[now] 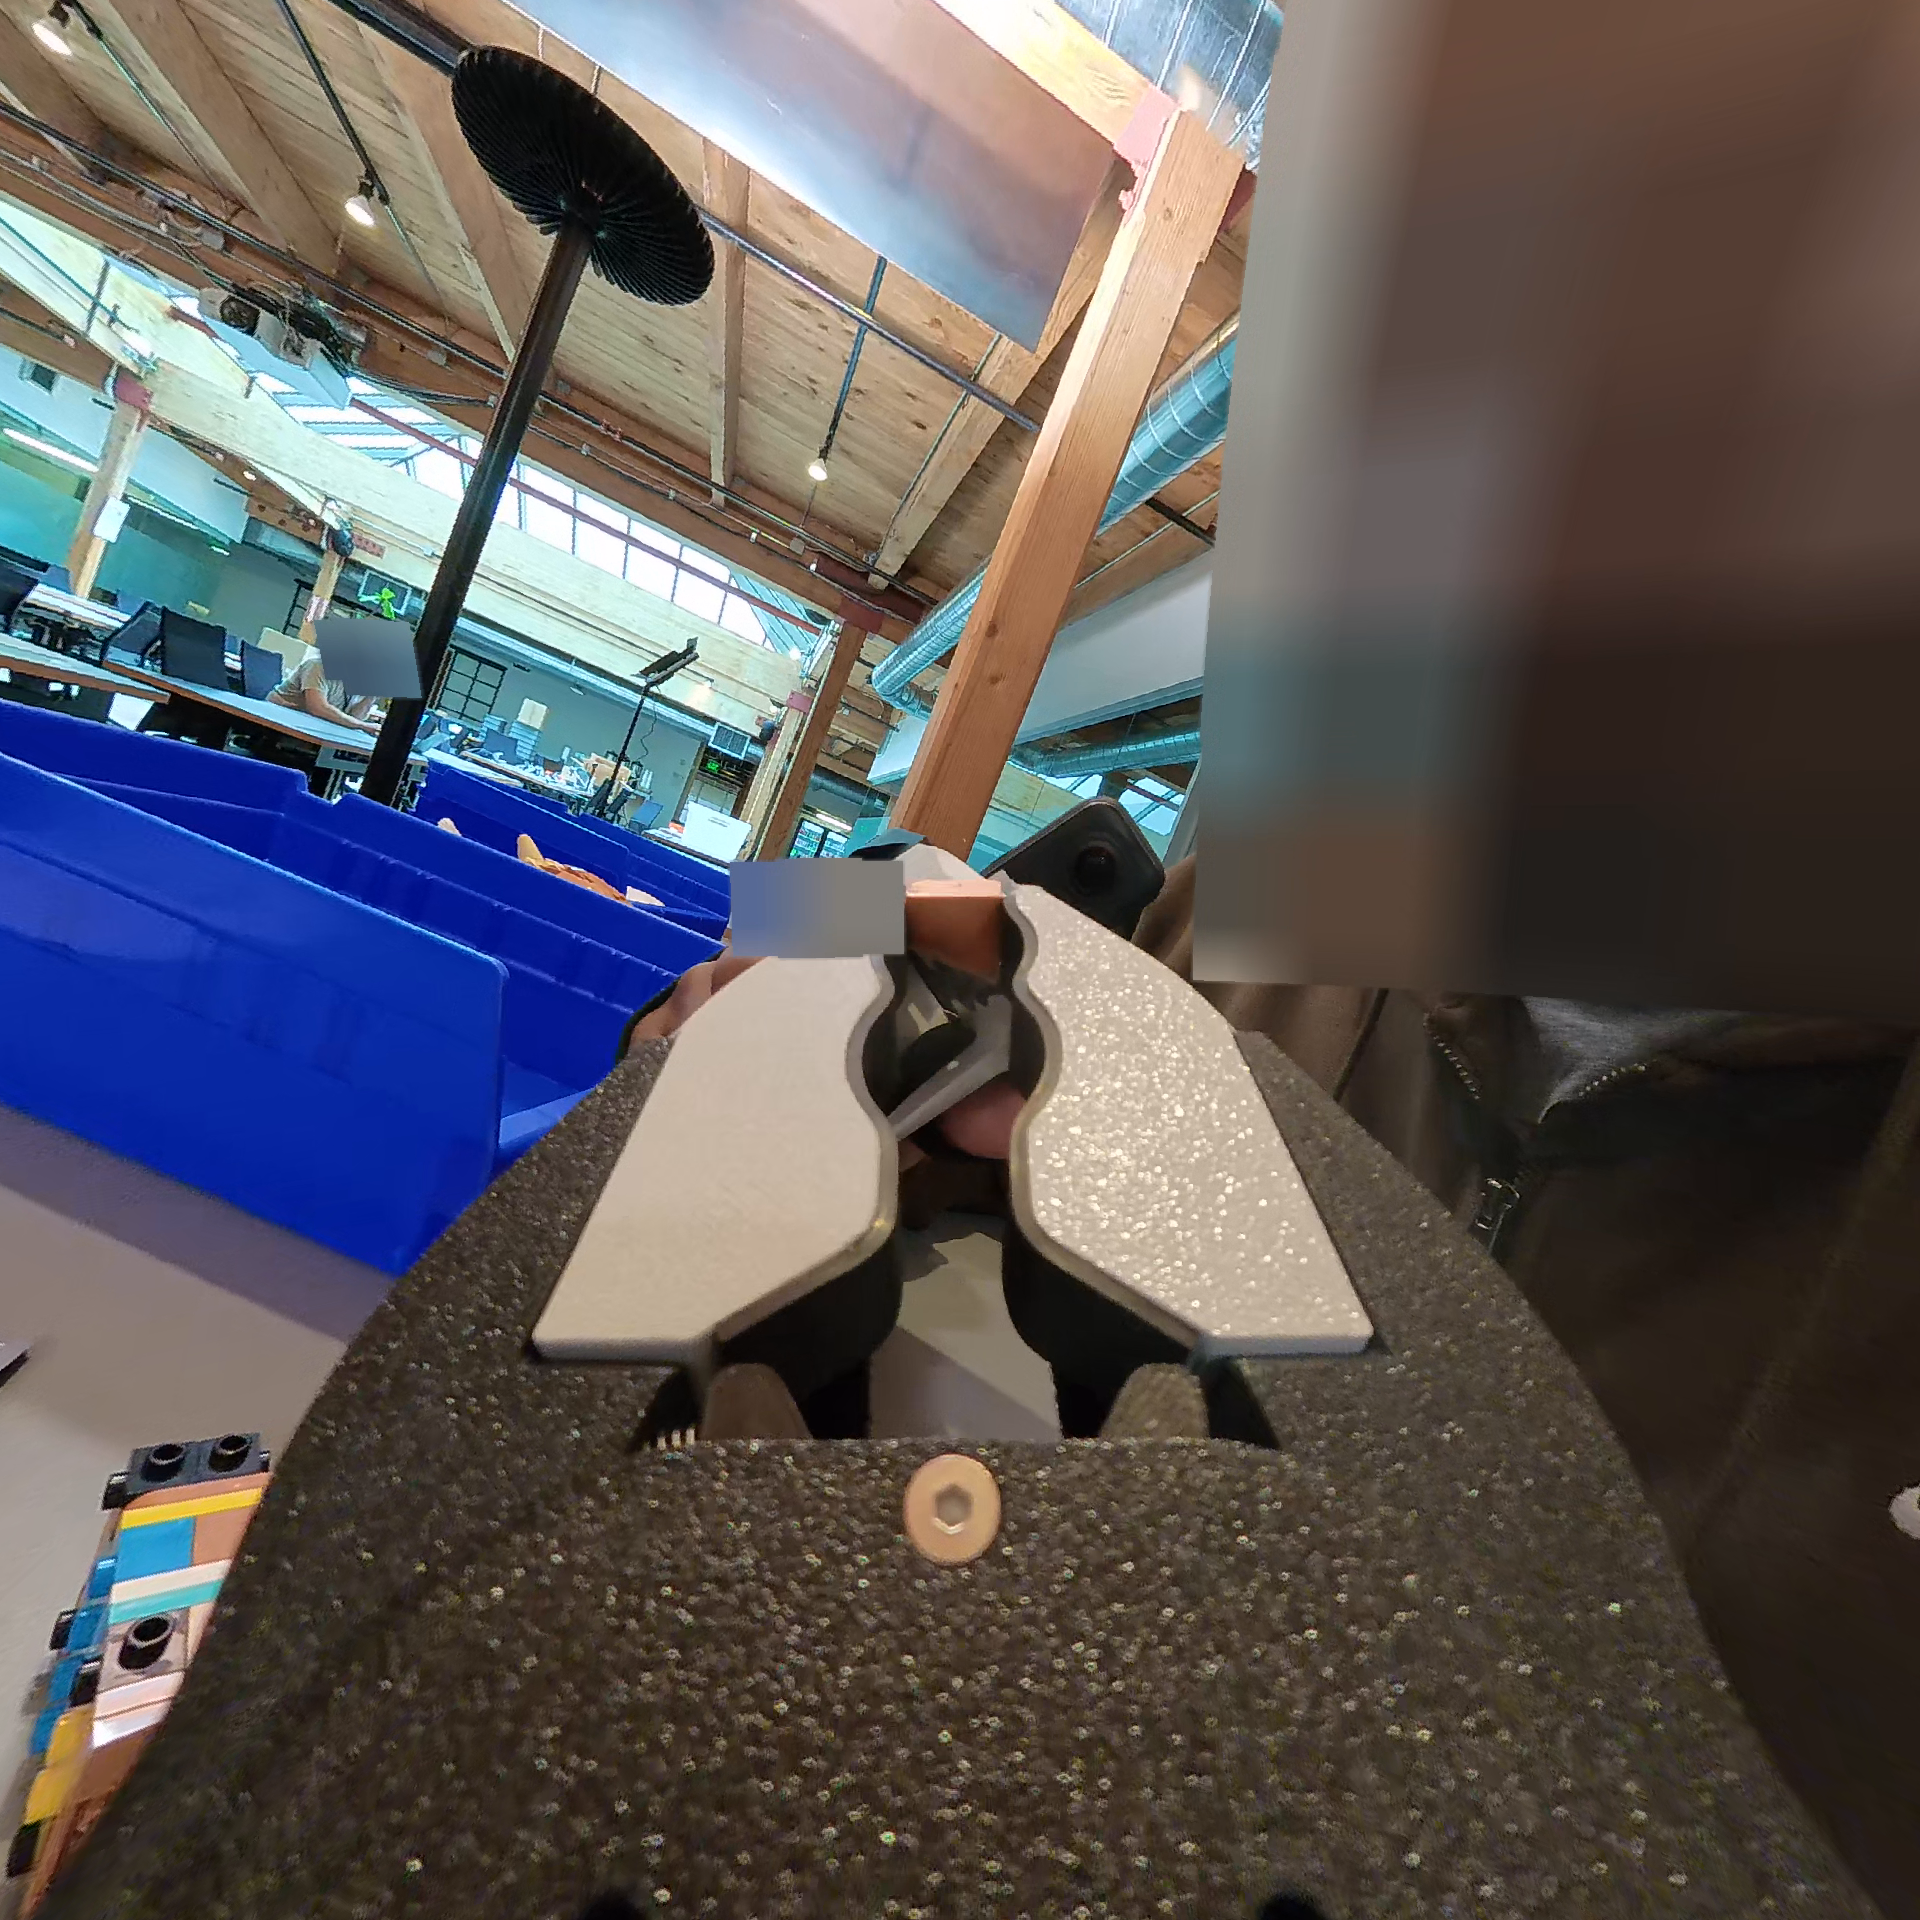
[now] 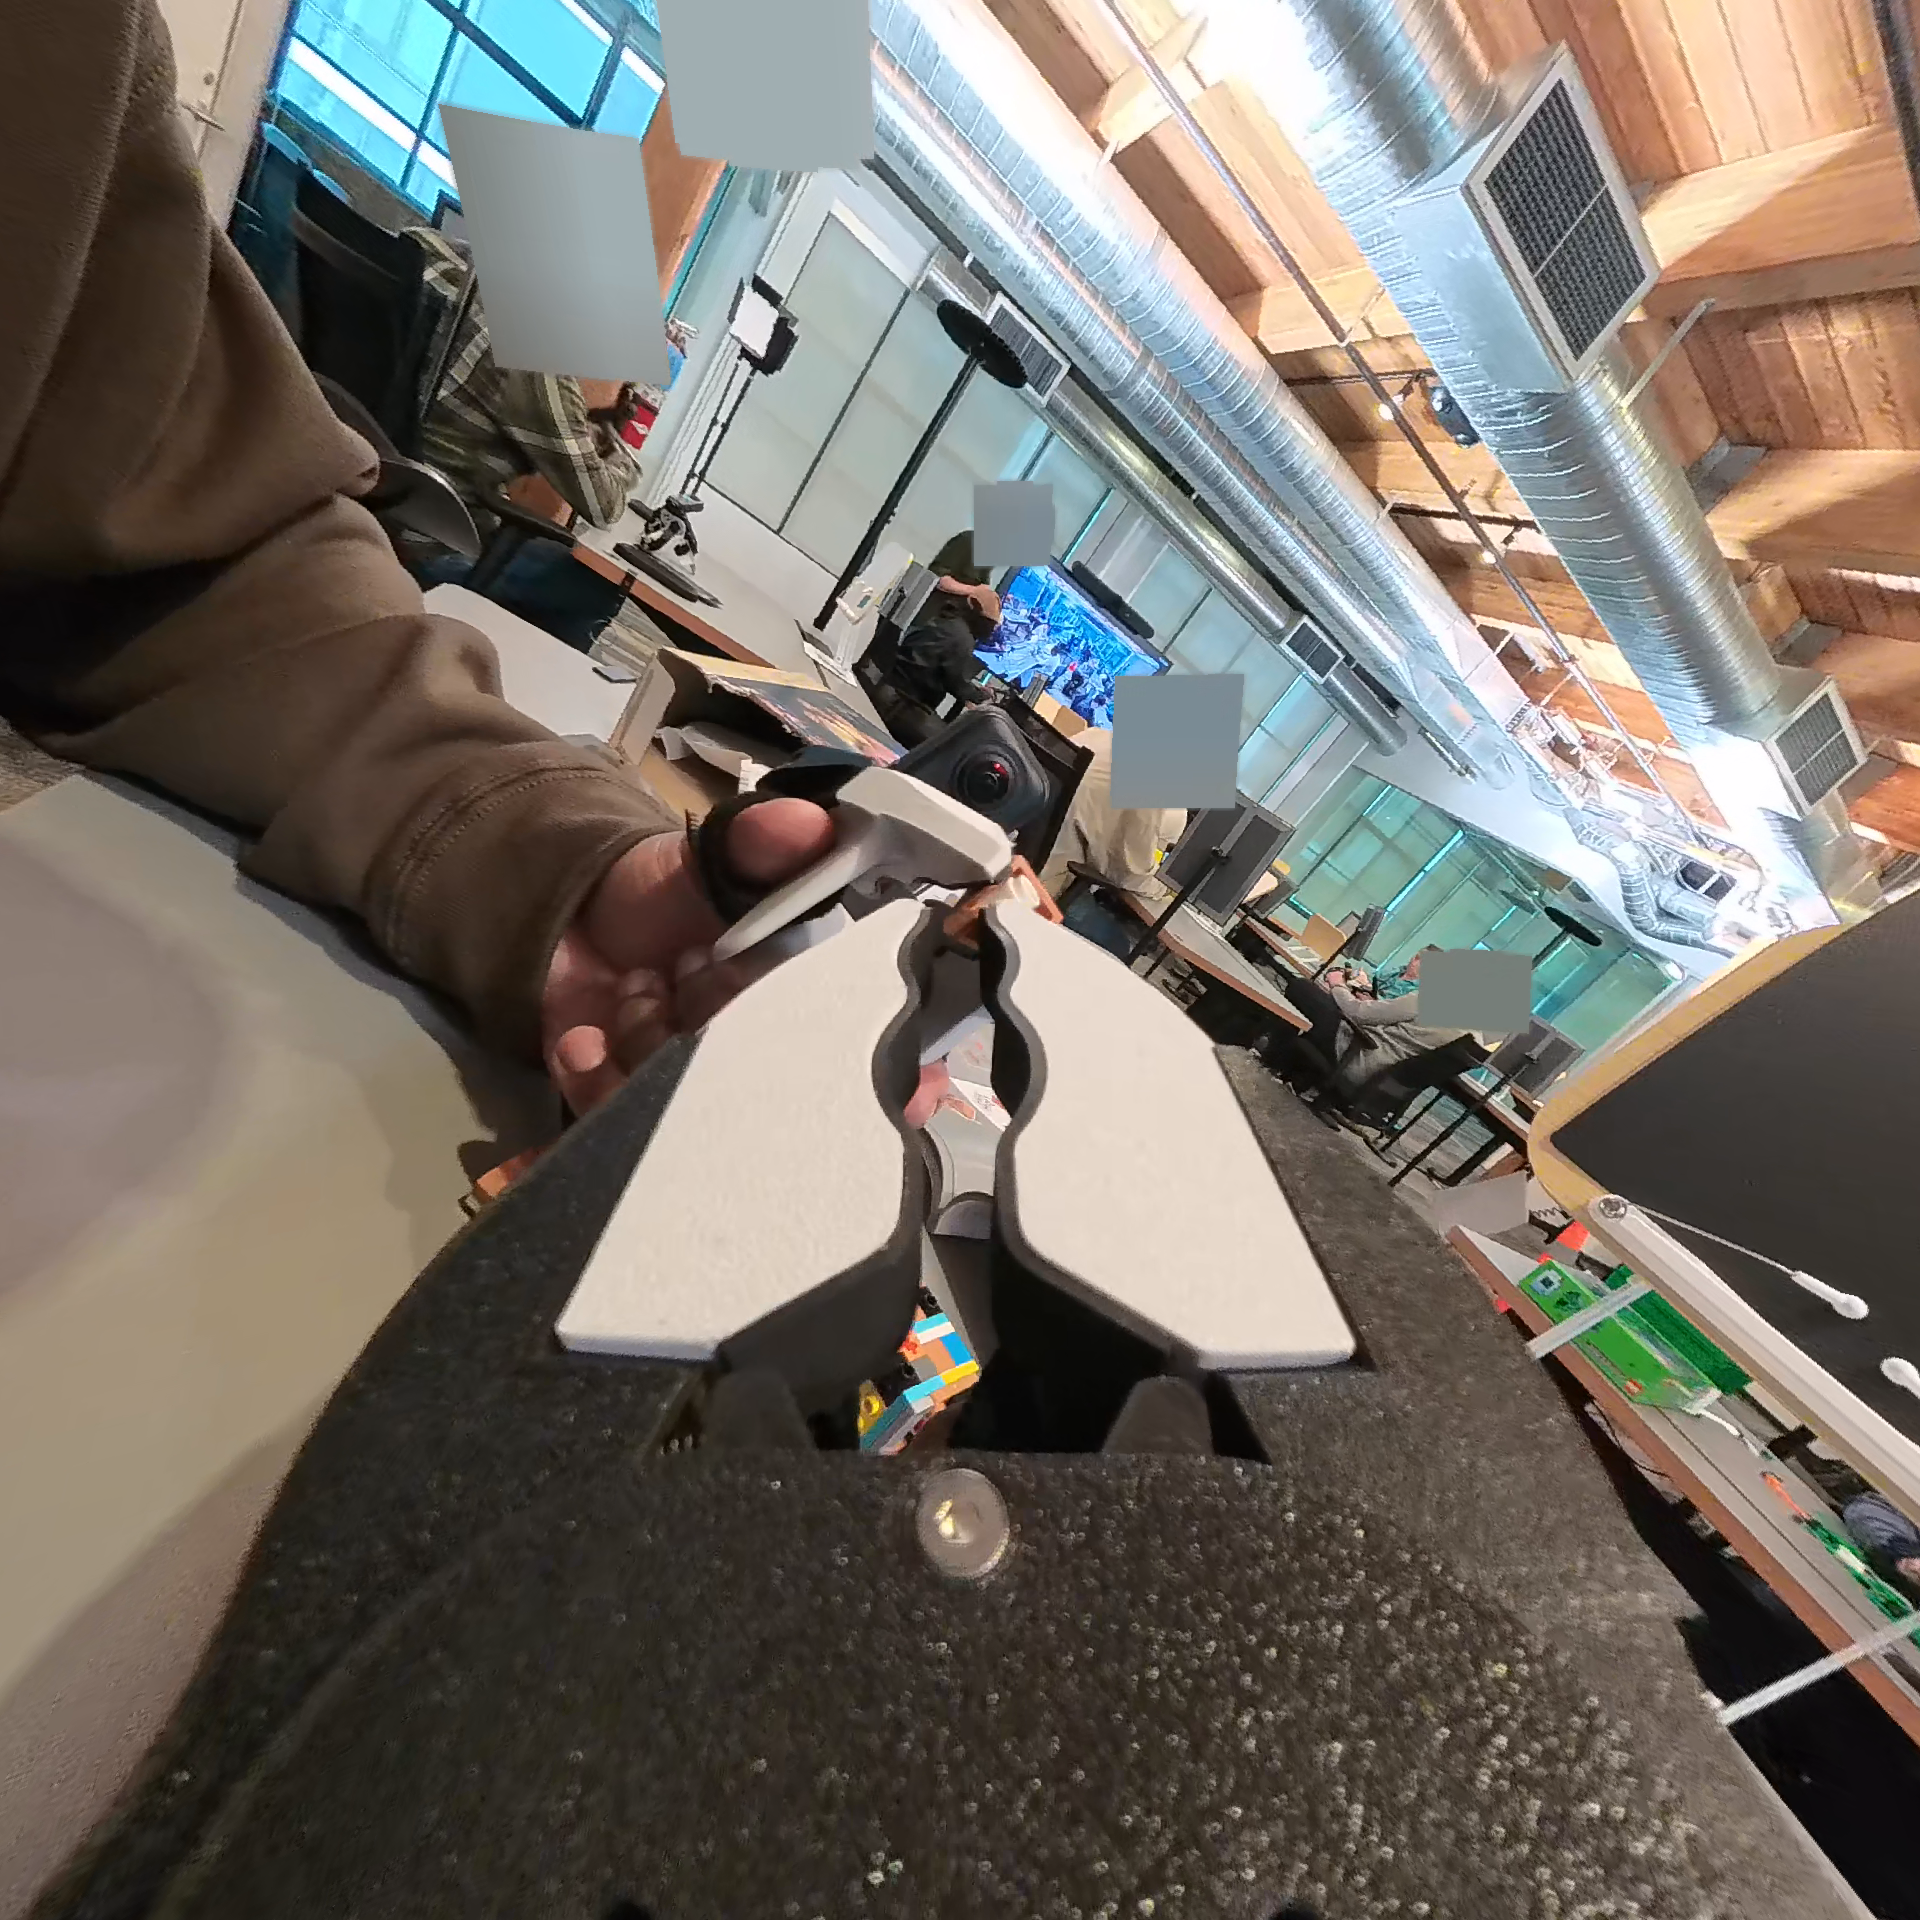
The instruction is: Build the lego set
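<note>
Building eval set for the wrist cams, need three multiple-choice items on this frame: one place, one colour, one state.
1. In the left wrist view, where is the partly built lego model?
A. Inside a bin
B. On the table at the lower left
C. Between the tool's fingers

2. What colour are the storage bins?
A. Blue
B. Red
C. Green

3. What state is the left tool in?
A. Wide open and empty
B. Shut on a brown piece
C. Out of view

Answers:
1 B: the lego model lies on the table, beside the tool's body.
2 A: the storage bins are plain blue.
3 B: the left tool has its tips closed around the brown piece.
</note>
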`<state>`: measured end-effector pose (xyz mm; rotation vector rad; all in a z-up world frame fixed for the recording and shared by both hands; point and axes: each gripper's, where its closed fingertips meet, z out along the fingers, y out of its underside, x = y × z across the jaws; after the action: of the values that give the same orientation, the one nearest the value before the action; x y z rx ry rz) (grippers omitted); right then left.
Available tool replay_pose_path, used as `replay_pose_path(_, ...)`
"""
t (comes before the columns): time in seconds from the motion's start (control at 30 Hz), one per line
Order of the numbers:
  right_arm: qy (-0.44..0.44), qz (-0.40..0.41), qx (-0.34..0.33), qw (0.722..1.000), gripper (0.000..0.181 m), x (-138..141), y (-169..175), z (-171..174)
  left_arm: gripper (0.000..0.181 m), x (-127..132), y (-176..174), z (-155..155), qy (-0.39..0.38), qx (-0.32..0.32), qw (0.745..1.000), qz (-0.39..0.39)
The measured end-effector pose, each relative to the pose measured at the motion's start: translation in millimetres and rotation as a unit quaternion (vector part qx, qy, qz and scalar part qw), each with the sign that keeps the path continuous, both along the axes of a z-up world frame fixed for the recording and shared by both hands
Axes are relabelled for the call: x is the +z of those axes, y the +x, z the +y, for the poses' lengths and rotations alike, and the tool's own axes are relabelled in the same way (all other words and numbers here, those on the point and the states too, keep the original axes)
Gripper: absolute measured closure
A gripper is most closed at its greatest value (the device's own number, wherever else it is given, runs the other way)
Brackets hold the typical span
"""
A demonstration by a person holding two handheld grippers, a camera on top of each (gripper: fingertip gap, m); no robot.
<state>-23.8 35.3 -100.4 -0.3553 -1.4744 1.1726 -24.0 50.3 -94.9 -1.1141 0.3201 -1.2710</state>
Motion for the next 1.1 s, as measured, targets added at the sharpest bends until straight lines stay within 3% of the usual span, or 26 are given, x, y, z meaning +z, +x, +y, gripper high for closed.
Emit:
replay_pose_path(0.3, -0.028, 0.002, 0.019, 0.999, 0.173, 10.3, 3.9, 2.7, 0.165, -0.5, 2.6, -1.9, 0.000, -0.010, 1.000, 0.006)
replay_pose_path(0.63, -0.030, -0.100, 0.093, 0.990, 0.169, 4.6, 5.3, -4.0, 0.165, -4.9, 16.9, -10.3, -0.013, -0.071, 0.997, 0.021)
replay_pose_path(0.9, -0.044, -0.159, 0.119, 0.979, 0.172, 0.9, 5.4, -8.3, 0.165, -3.1, 16.7, -10.3, -0.042, -0.108, 0.993, -0.018)
replay_pose_path(1.1, -0.061, -0.140, 0.104, 0.983, 0.173, 13.5, 1.5, -5.4, 0.165, 9.6, 8.1, -9.3, -0.044, -0.111, 0.990, -0.077)
